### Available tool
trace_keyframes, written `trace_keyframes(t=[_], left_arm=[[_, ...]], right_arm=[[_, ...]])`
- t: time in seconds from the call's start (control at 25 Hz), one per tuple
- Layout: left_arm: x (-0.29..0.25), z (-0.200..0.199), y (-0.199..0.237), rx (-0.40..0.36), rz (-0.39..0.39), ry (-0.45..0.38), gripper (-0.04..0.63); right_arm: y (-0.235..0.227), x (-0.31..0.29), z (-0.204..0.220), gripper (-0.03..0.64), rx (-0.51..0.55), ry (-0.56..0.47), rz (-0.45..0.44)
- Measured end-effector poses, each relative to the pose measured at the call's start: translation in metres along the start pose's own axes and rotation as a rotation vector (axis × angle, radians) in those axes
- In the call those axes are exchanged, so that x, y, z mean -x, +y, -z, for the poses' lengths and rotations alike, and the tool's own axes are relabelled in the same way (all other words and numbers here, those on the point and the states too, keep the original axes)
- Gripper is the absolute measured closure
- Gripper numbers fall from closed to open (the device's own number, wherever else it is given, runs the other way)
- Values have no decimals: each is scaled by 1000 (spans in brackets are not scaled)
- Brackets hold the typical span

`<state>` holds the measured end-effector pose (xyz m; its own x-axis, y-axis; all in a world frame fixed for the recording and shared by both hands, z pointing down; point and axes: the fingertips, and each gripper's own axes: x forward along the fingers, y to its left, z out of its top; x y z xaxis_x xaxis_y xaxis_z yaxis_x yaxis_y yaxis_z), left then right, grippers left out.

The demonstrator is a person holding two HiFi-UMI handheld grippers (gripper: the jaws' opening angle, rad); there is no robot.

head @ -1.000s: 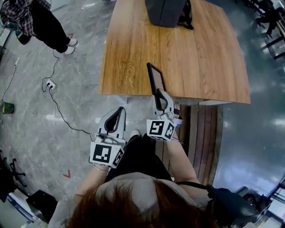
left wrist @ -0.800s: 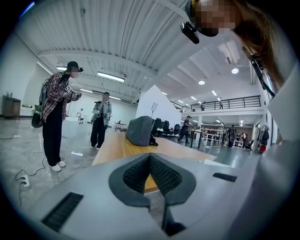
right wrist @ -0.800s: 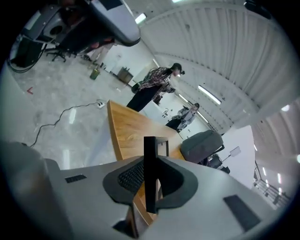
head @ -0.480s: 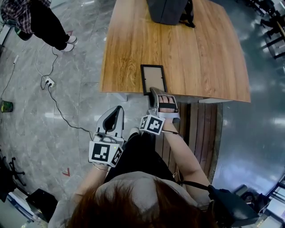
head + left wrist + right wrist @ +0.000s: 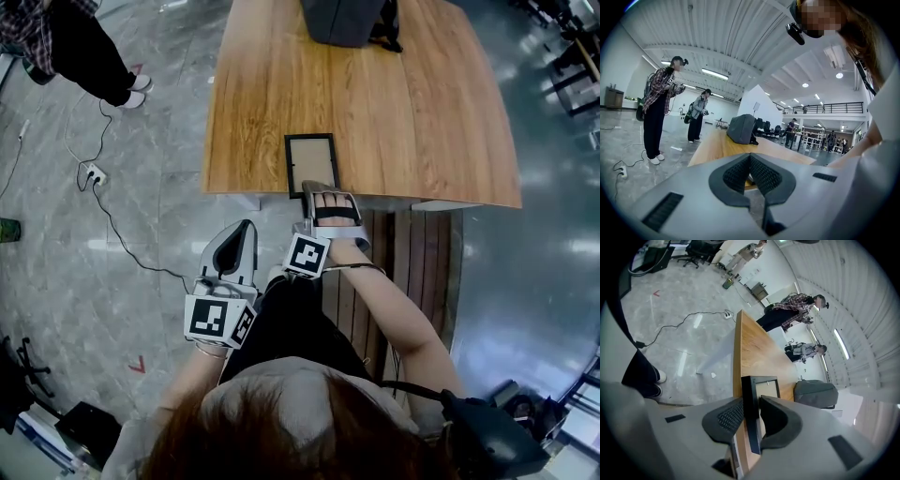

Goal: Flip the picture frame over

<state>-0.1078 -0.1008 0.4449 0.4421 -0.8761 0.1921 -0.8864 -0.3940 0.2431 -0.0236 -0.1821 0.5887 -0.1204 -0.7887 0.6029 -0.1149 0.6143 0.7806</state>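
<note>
Picture frame flat on wooden table, at near edge, long side running away from person. Black border, pale panel inside; which face is up, cannot tell.

Right gripper over table edge, jaws opening, near rim of frame between pads, pads touching both sides.

Left gripper off table, above floor, jaws closed, nothing between.

Grey bag at far end of table, well apart from frame. Contents not visible.

No legible text or signs
</note>
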Motion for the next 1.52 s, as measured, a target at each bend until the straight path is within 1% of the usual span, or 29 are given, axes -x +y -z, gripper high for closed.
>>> trace_keyframes(t=[0.12,0.24,0.4,0.68,0.84,0.92,1.0,1.12,1.2,1.28,1.4,1.52], left_arm=[[-2,0,-2,3,10,-2,589],[-2,2,-1,7,14,-1,589],[-3,4,2,11,11,-1,589],[0,2,5,25,-1,-6,589],[-2,8,8,35,-9,2,589],[-2,10,9,38,-10,6,589],[-2,12,11,41,-13,9,589],[-3,15,12,52,-19,16,589],[-3,14,10,55,-18,16,589],[-3,12,9,56,-14,12,589],[-3,11,10,59,-10,8,589],[-3,11,11,63,-12,10,589]], right_arm=[[2,0,-2,531,-40,-11,15],[-2,1,-3,529,-51,-22,25],[-1,0,5,525,-14,-1,12],[-13,3,5,420,-37,24,-3],[-8,5,10,416,21,42,-10],[-5,7,16,416,32,76,-62],[-3,8,18,416,31,113,-151],[2,5,16,416,19,139,-270],[6,3,15,416,24,160,-306],[8,0,12,416,36,163,-292],[12,-1,8,416,31,137,-236],[15,6,6,416,-8,106,-202]])
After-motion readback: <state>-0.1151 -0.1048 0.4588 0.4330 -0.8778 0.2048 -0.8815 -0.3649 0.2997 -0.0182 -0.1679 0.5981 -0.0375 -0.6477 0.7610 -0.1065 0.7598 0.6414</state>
